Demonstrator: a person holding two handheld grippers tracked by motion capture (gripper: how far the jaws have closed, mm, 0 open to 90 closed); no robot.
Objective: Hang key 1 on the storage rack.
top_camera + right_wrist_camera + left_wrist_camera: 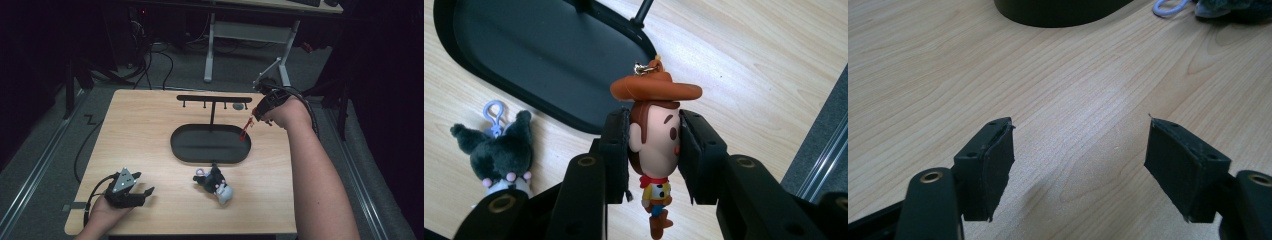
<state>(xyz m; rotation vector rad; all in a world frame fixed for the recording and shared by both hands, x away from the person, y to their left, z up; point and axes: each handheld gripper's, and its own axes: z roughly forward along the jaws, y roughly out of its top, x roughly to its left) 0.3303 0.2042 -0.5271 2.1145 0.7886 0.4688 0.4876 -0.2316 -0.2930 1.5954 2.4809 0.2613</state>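
The right gripper [654, 150] is clamped on the head of a cowboy keychain [655, 135], hat and metal loop pointing away from the jaws, legs hanging toward the hand. In the high view it holds the figure [245, 131] above the right end of the stand's oval base [185, 145], with the hook bar [214, 98] just behind and to its left. The figure's long axis runs along the jaws, so the loop leads; judging by this, the coming move is to carry that loop up to 1 of the hooks. The left gripper [1078, 165] rests open and empty at the near left of the table [140, 125], well apart. A plush [216, 184] lies in front of the base.
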